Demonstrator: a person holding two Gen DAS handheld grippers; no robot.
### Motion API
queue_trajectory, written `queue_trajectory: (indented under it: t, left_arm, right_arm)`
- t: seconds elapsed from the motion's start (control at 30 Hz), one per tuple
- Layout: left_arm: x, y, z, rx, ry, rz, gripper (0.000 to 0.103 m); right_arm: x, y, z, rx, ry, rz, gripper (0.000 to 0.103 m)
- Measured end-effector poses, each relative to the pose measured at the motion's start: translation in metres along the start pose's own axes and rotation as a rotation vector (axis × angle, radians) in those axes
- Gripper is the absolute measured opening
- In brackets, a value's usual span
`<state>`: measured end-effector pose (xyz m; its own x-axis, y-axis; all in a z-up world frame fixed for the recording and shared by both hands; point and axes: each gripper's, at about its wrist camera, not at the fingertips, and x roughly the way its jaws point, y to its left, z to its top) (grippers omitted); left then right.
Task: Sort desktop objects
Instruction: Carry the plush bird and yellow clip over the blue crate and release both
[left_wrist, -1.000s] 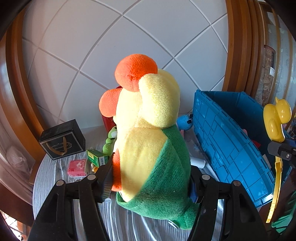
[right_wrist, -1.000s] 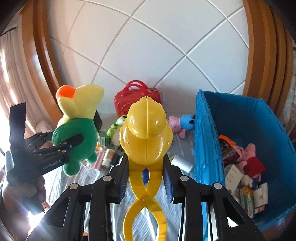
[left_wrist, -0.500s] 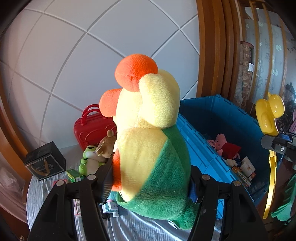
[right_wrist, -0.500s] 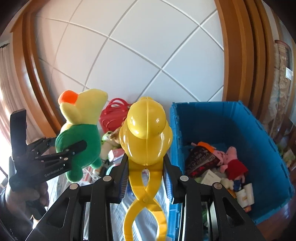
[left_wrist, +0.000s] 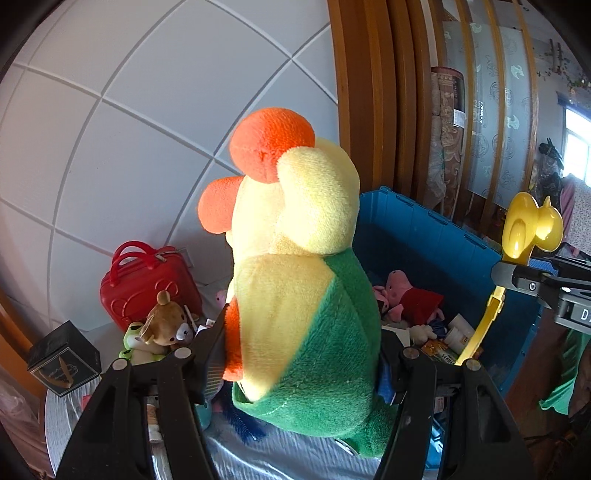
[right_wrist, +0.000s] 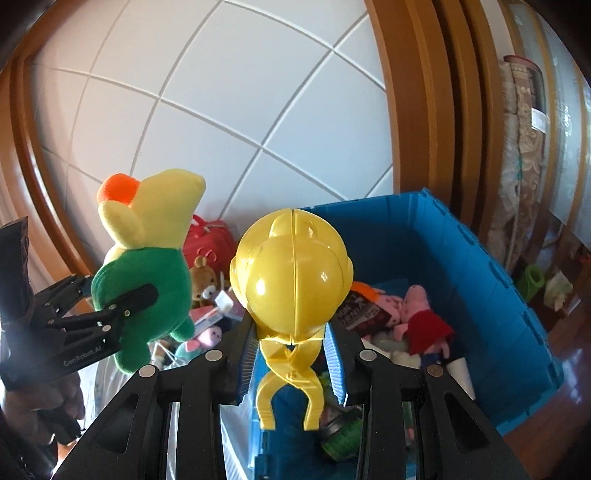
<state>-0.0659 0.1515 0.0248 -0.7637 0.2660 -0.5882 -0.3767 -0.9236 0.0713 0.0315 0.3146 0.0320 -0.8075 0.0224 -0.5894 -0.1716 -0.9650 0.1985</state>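
Lettering reading "GenRobot.AI" runs along the black left gripper (right_wrist: 122, 314), tilted downward above the cluttered table (left_wrist: 280, 454), its jaws half-spread and clamped on the green body of a yellow plush toy (left_wrist: 295, 295). The right gripper (right_wrist: 291, 354), also angled down, holds its jaws narrow around a yellow duck-shaped clamp (right_wrist: 291, 273), raised over the open blue crate (right_wrist: 480, 266).
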Motion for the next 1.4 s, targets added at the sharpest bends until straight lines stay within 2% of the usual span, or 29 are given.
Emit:
queue_trajectory:
  t: [0.4,0.7,0.9,0.93,1.0,1.03,1.07,1.13,1.17,1.4]
  left_arm:
    - [0.038,-0.069,0.035,0.061,0.009,-0.09,0.063]
    - [0.073,-0.115,0.058,0.117,0.032,-0.183,0.063]
    - [0.092,-0.135,0.07,0.141,0.037,-0.209,0.063]
    - [0.094,-0.136,0.071,0.136,0.04,-0.213,0.064]
    - [0.1,-0.139,0.075,0.13,0.05,-0.226,0.076]
    - [0.106,-0.143,0.077,0.132,0.062,-0.22,0.088]
    - [0.11,-0.144,0.077,0.136,0.071,-0.207,0.096]
    - [0.114,-0.143,0.077,0.133,0.073,-0.17,0.096]
    - [0.114,-0.141,0.076,0.128,0.074,-0.167,0.096]
    - [0.108,-0.122,0.068,0.121,0.064,-0.137,0.096]
  right_arm:
    - [0.002,-0.076,0.011,0.071,-0.017,-0.085,0.033]
    - [0.006,-0.124,0.004,0.129,0.002,-0.135,0.033]
    - [0.011,-0.148,-0.001,0.154,0.012,-0.166,0.033]
    - [0.011,-0.152,-0.001,0.158,0.014,-0.17,0.033]
    - [0.012,-0.157,-0.001,0.162,0.016,-0.178,0.033]
    - [0.013,-0.159,-0.001,0.161,0.019,-0.18,0.033]
    - [0.014,-0.16,-0.001,0.16,0.022,-0.186,0.035]
    - [0.017,-0.165,-0.001,0.168,0.024,-0.216,0.071]
    - [0.016,-0.168,0.0,0.177,0.015,-0.222,0.102]
    - [0.017,-0.166,0.0,0.172,0.016,-0.207,0.102]
